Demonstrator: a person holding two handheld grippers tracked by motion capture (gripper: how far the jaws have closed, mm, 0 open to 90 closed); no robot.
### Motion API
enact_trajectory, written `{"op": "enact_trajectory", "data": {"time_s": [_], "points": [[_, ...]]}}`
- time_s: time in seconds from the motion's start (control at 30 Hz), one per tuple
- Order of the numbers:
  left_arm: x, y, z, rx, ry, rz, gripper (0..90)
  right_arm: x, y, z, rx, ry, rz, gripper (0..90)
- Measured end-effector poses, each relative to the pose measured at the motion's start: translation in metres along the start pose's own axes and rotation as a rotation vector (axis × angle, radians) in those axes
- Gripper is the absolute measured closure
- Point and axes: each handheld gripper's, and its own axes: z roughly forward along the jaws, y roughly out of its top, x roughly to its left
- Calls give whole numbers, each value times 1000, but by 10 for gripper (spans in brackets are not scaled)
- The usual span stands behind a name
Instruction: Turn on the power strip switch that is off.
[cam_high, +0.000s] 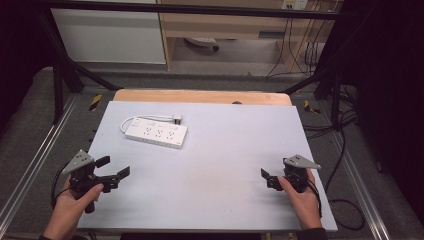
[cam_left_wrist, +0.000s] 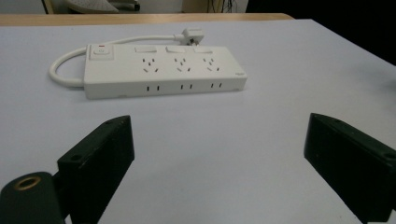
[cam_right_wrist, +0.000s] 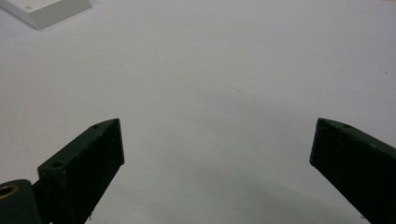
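On far-left part of worktop: white power strip, lying flat, sockets up, white cord looping from its left end to plug behind it. Left hand-held gripper at near-left edge, jaws spread wide, empty, pointing toward strip, well apart from it. Right hand-held gripper at near-right edge, jaws spread, empty, over bare worktop. Wooden edge behind worktop.
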Motion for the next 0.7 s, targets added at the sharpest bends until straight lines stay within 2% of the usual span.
{"op": "enact_trajectory", "data": {"time_s": [0.2,0.33,0.7], "points": [[-1,13,9,9,12,11,86,2,1,0,-3,11,-11,31],[-5,23,14,6,6,27,86,3,1,0,0,16,-9,29],[-8,44,28,3,8,40,88,3,1,0,-5,28,-24,24]]}}
